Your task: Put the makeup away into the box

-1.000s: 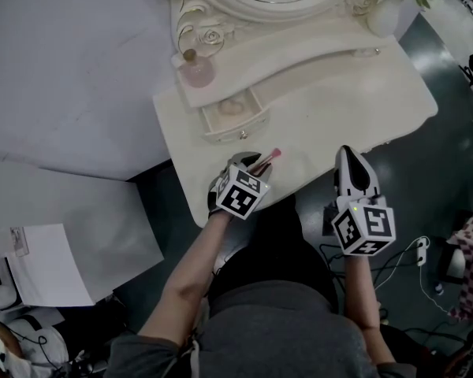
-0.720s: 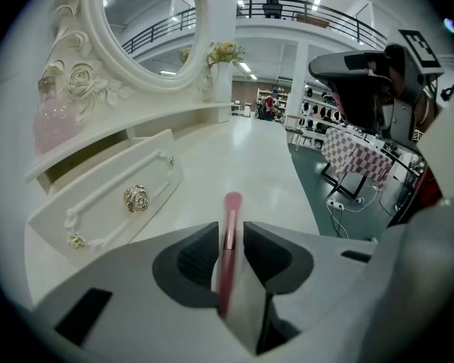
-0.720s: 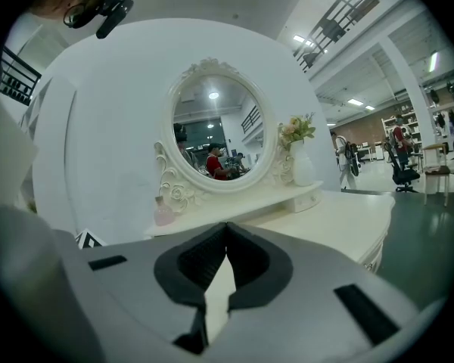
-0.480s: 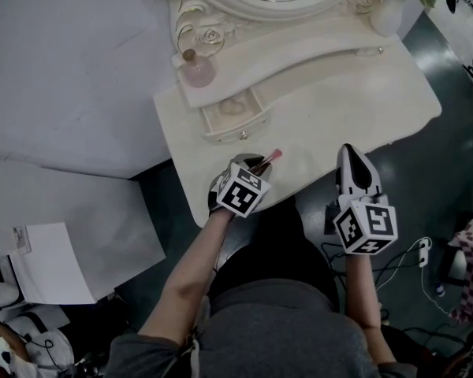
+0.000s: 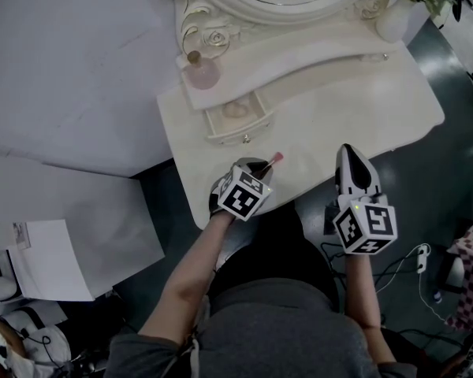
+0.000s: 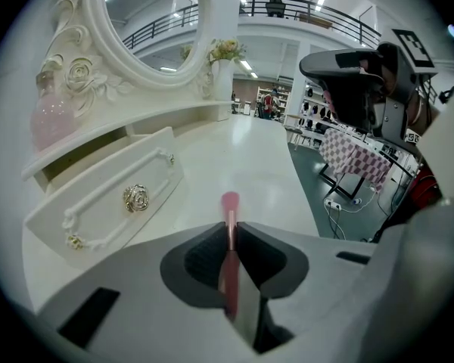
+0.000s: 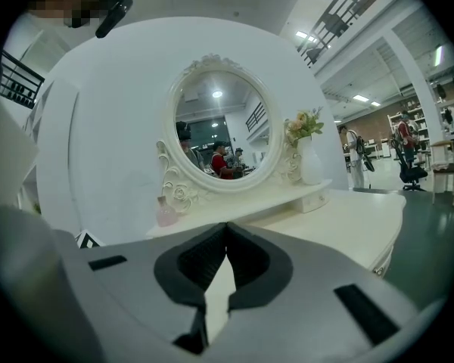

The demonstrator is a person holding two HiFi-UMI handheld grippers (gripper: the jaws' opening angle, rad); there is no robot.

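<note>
Now the left gripper (image 6: 230, 231) is clamped on the thin pink makeup brush (image 5: 273, 161); its jaws have just been closing, and in the left gripper view the two dark pads press on the handle from either side, with the pink head sticking out ahead of them; the grip looks centred and straight. In the head view this happens just below the middle of the frame, at the near edge of the white dressing table (image 5: 339, 109), and the brush has not left the place where it lay a second ago; whether its tip rests on the table top I cannot tell. The right gripper (image 5: 348, 154), lower right of centre, hovers beside the table edge with its jaws together on nothing. No separate box shows; the small open drawer (image 5: 240, 132), above the left gripper towards the upper middle of the frame, is probably the place meant, with a pink perfume bottle (image 5: 202, 73) on the shelf above it. So the pick-up seems just secured; lifting the brush and carrying it up-frame to the drawer is likely the next step.
</note>
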